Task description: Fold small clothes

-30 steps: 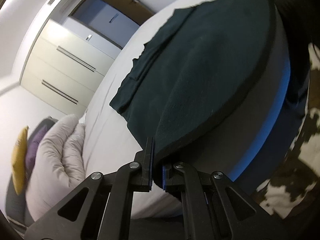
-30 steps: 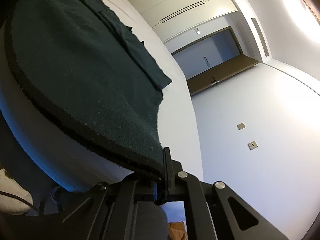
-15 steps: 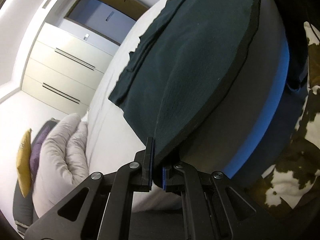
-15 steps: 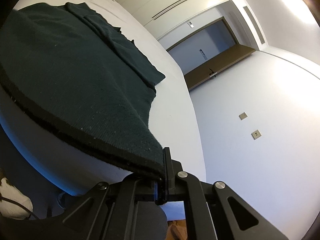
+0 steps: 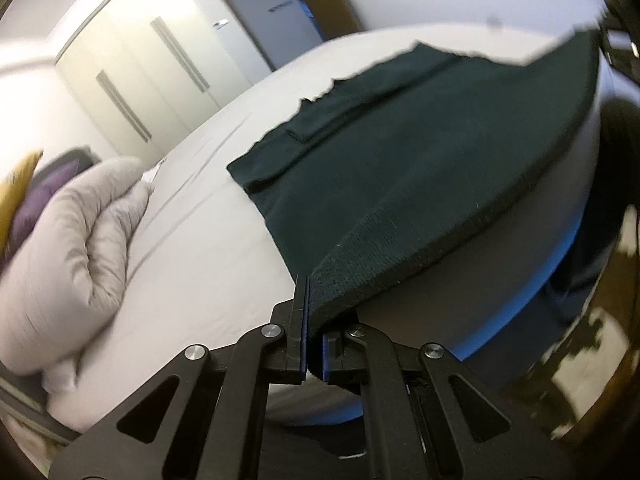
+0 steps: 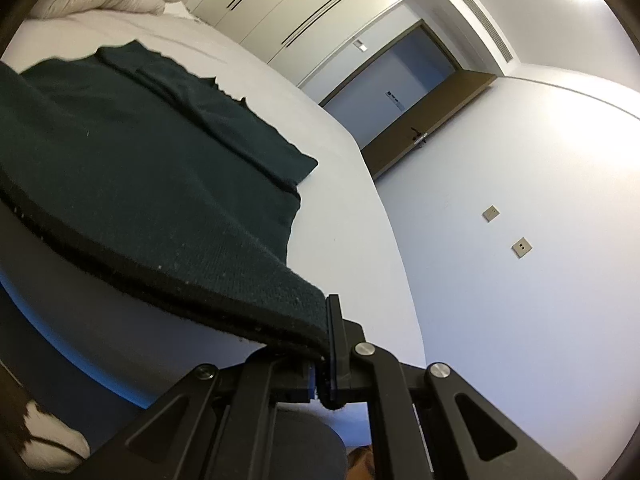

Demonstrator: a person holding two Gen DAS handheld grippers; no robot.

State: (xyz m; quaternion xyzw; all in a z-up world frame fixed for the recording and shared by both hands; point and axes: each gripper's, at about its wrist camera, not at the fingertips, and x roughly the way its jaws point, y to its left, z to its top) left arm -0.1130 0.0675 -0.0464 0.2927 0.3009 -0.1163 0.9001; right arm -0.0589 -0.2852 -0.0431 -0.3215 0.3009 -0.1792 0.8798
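White bed (image 5: 208, 248), dark green knit garment (image 5: 400, 168)

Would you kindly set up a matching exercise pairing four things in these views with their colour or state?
Things:
1. garment
2. duvet
3. left gripper
4. door

States:
A. bunched up, pale grey
B. open, far side of room
C. dark green, near hem lifted
D. shut on a hem corner

Pairs: 1-C, 2-A, 3-D, 4-B

Soft indoor light; glare near the ceiling vent (image 6: 484, 26); left view's edges smeared, perhaps motion blur; fisheye bends walls.
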